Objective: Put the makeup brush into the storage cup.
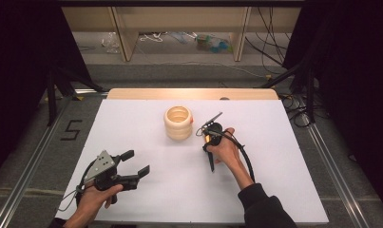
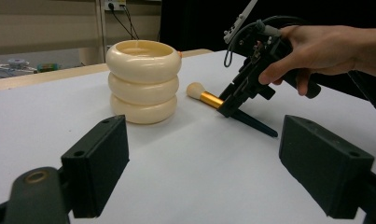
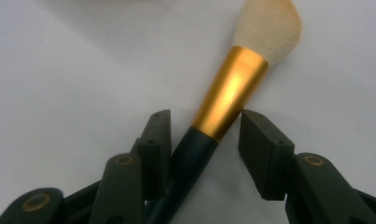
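Right gripper view crops brush (image 3: 232, 93) handle.

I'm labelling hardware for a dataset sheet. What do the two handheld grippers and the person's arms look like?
Both are black pistol-style tools with flat rectangular pads. The left gripper carries a grey three-cornered plate and a thin cable; the right gripper has a thick black looping cable. The right forearm wears a dark sleeve.

The brush (image 3: 232, 93) handle's lower end is hidden behind the right gripper (image 3: 206, 144), whose jaws perhaps touch it, though contact is unclear.
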The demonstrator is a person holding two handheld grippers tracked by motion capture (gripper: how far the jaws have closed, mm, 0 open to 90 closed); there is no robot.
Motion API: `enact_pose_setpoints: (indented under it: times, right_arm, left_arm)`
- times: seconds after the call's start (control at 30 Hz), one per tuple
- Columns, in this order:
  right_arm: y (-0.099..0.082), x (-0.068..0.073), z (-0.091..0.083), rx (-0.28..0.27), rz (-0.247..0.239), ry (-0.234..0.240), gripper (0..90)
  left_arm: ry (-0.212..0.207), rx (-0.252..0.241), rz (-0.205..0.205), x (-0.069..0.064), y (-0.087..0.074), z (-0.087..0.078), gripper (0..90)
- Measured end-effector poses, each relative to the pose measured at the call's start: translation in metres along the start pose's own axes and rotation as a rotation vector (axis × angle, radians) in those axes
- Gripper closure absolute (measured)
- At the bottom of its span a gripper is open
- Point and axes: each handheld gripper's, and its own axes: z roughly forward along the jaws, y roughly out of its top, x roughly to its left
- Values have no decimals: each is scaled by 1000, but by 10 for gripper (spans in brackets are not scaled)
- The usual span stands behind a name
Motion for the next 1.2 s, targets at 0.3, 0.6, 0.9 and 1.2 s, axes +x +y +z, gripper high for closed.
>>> enact_pose_setpoints:
  times: [0.3,0.6,0.9,1.2]
  right_arm:
    - [7,-5,1,30,-11,-1,647]
    - [8,-9,1,34,-27,2,703]
    - [16,-3,2,89,-64,-29,726]
    - [24,-3,4,143,-102,-29,736]
  left_arm:
    - [4,1,-1,1,0,0,159]
    - [1,4,2,1,0,1,160]
    - [-2,-2,-7,0,0,2,161]
    - [-8,3,0,1,0,4,161]
